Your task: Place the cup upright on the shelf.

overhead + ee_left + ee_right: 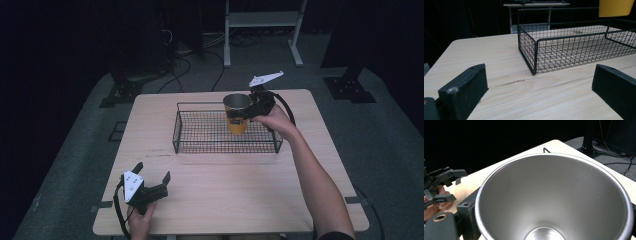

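Yellow cup [237, 114] sits clamped in the right gripper [250, 111] above the wire basket [200, 133]; left gripper [151, 177] gapes wide

The black wire mesh basket [200, 131] sits toward the far middle of the light wooden table [240, 195], with the yellow steel-lined cup [237, 113] held over its right half and the left gripper [152, 176] down at the near left corner.

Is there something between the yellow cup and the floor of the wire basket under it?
Nothing visible. The right claw holds the yellow cup upright over the wire basket, whose mesh floor looks bare. The left claw hangs open near the table's front edge, away from it.
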### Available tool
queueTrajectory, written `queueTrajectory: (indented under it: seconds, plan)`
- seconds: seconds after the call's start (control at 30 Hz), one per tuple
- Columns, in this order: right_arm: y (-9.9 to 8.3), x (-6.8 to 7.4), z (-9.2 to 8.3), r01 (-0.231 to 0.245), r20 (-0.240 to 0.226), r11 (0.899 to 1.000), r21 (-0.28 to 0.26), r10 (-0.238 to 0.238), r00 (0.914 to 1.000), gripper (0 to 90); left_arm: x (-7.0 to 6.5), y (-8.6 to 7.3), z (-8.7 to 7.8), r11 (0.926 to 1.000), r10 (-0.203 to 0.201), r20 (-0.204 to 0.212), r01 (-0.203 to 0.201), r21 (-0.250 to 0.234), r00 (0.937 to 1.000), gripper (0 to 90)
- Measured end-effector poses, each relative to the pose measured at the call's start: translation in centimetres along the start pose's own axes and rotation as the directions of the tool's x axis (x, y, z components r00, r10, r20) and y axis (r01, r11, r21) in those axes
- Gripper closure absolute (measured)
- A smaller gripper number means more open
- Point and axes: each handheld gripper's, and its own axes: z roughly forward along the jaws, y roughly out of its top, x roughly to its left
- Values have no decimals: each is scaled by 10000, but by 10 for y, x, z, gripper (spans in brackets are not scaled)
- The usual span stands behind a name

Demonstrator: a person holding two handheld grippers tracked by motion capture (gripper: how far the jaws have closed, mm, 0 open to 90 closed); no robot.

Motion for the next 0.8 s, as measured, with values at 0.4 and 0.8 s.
queueTrajectory:
  seconds: [0.4,0.8]
  plan:
    - [-5,-17,18,-342,33,9991,268,342,9994,97,0,0,0,10000,-24,10,24,-10,10000,0]
    - [5,-15,25,-81,-45,9995,299,82,10000,97,0,0,0,10000,3,28,-3,-6,10000,0]
